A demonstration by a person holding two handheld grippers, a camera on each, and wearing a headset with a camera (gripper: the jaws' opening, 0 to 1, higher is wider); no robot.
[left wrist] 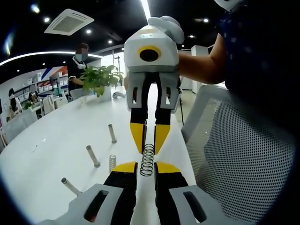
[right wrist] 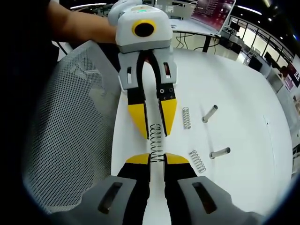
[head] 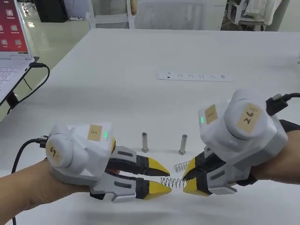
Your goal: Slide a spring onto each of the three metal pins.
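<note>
The job is at its first spring, and none of the three pins (left wrist: pixel 92 156) wears one yet; they stand bare on the tabletop (head: pixel 140 93), just beyond the grippers. The spring (head: pixel 173 182) hangs level just above the tabletop, bridging the two grippers. The right gripper (head: pixel 190 182) has its jaws nearly closed and looks clamped on one end. The left gripper (head: pixel 166 178) has its jaws drawn in around the other end, but I cannot tell whether they actually bite. Two loose springs (right wrist: pixel 186 117) lie beside the pins. This looks like a pass or a re-grip. Next, one gripper should let go. The other should turn the spring upright, gripping its side so the bore stays open, centre it over a pin top and lower it.
</note>
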